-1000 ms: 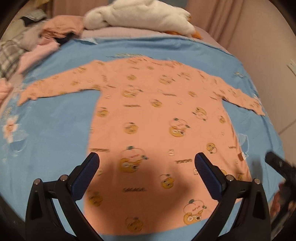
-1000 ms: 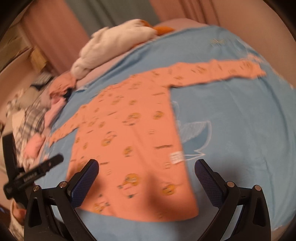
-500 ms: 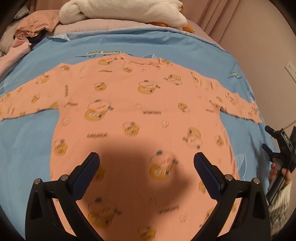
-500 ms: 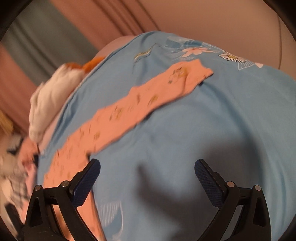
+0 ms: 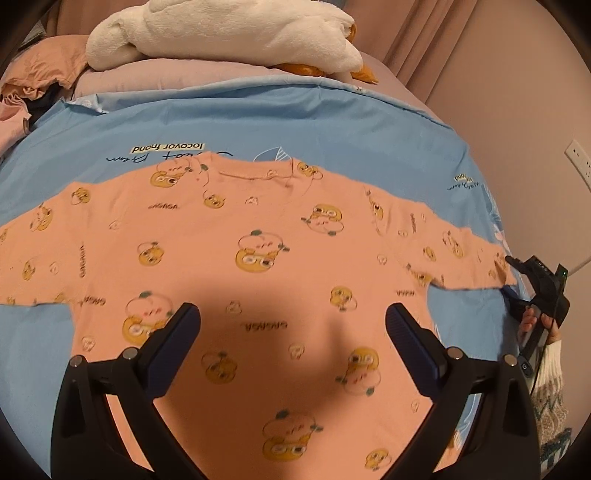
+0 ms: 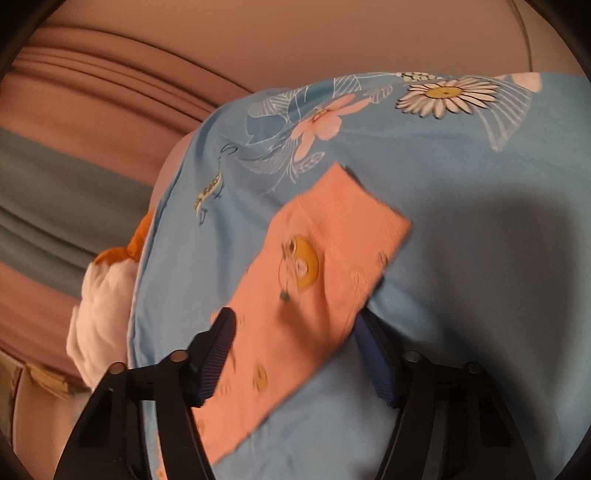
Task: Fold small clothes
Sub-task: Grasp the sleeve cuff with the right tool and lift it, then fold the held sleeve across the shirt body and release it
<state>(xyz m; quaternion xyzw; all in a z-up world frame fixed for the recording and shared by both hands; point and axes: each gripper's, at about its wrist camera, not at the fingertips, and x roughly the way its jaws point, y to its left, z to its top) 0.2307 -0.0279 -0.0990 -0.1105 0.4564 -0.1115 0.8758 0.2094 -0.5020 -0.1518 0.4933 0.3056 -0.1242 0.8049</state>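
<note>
Shirt (image 5: 258,258) lies flat, face up, on the blue sheet (image 5: 258,122), collar toward the white plush (image 5: 229,33) at the head of the bed, both sleeves spread out to the sides. Nothing is folded yet.

Left gripper (image 5: 291,325) hangs over the shirt's lower body with its jaws wide apart and nothing between them; its shadow falls on the cloth.

Right gripper (image 6: 295,350) is at the shirt's right sleeve (image 6: 317,280), near the cuff. Its jaws are closing, one on each side of the sleeve's width, but the pads do not look to be pressing the cloth yet. In the left wrist view the same gripper (image 5: 532,284) sits at the sleeve's end, with the person's hand (image 5: 532,325) behind it.

Risks from here, as I judge them:
- The jaws straddle the sleeve across its width and may bunch it into a ridge instead of pinching a clean edge, so the fold comes out crooked.
- The lower pad may catch the sheet along with the sleeve, and lifting would then drag the sheet and shift the whole shirt.
- A grip this near the cuff leaves a long slack run toward the shoulder, which may sag or twist as it is carried over the body.
- The picture is blurred, so the aim may be off.
</note>
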